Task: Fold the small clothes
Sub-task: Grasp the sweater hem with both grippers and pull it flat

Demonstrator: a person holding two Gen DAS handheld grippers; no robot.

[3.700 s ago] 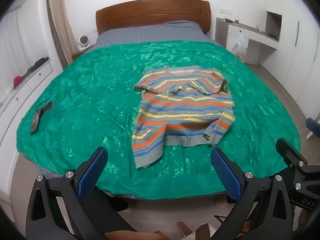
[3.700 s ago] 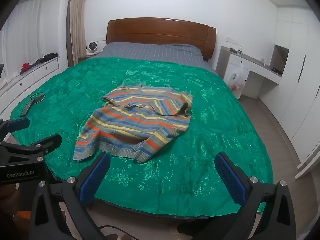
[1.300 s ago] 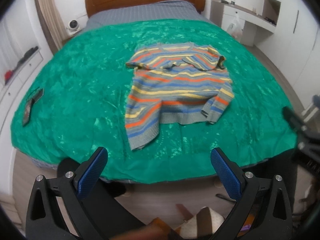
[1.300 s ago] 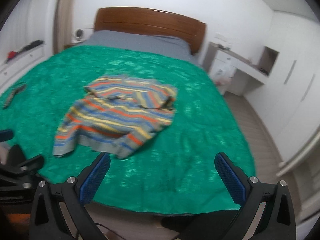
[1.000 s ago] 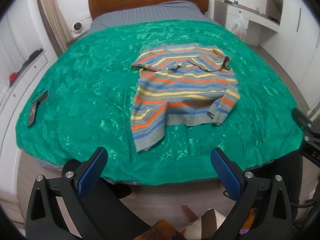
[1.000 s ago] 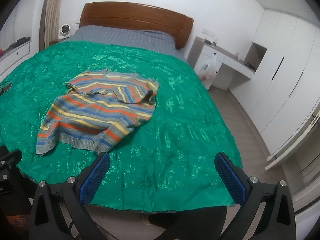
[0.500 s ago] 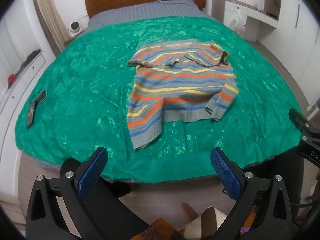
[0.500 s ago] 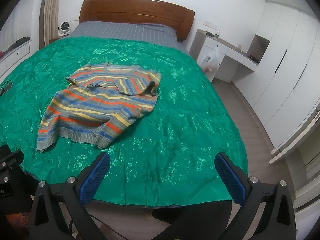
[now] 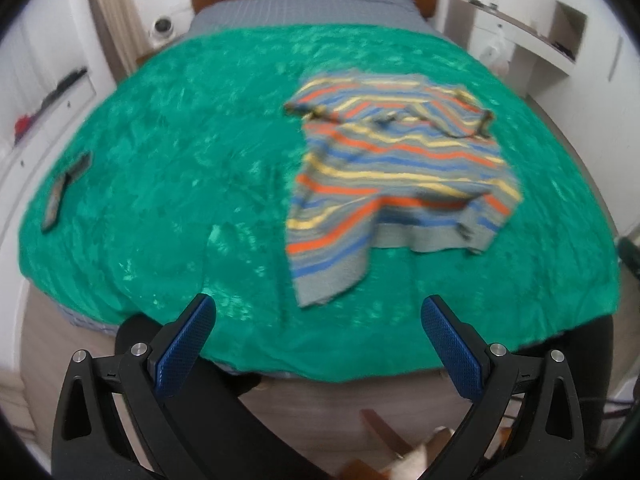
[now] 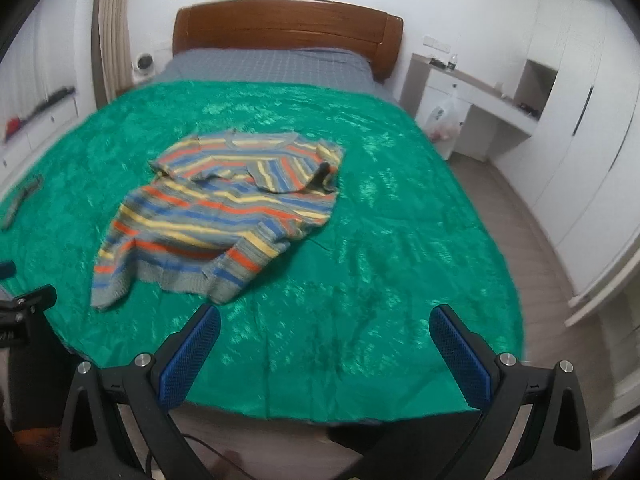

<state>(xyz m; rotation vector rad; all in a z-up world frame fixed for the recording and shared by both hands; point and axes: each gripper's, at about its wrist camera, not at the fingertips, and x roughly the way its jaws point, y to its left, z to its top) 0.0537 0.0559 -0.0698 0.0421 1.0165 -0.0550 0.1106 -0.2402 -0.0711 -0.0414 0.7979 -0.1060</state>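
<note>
A small striped sweater (image 9: pixel 396 172) in grey, orange, yellow and blue lies rumpled on the green bedspread (image 9: pixel 180 184), with its sleeves folded over its body. In the right wrist view the sweater (image 10: pixel 224 216) sits left of centre on the bedspread (image 10: pixel 380 264). My left gripper (image 9: pixel 318 344) hangs open over the foot edge of the bed, short of the sweater's hem. My right gripper (image 10: pixel 324 354) is open too, above the foot edge and to the right of the sweater. Neither holds anything.
Two dark flat objects (image 9: pixel 64 188) lie near the left edge of the bedspread. A wooden headboard (image 10: pixel 288 28) and grey sheet (image 10: pixel 272 66) are at the far end. A white desk (image 10: pixel 472 96) and wardrobe (image 10: pixel 588 128) stand right. The left gripper's body (image 10: pixel 20 312) shows at the left edge.
Both grippers have stayed open. The left view has shifted left, so the sweater now sits further right. The right view has swung so the sweater lies closer to centre.
</note>
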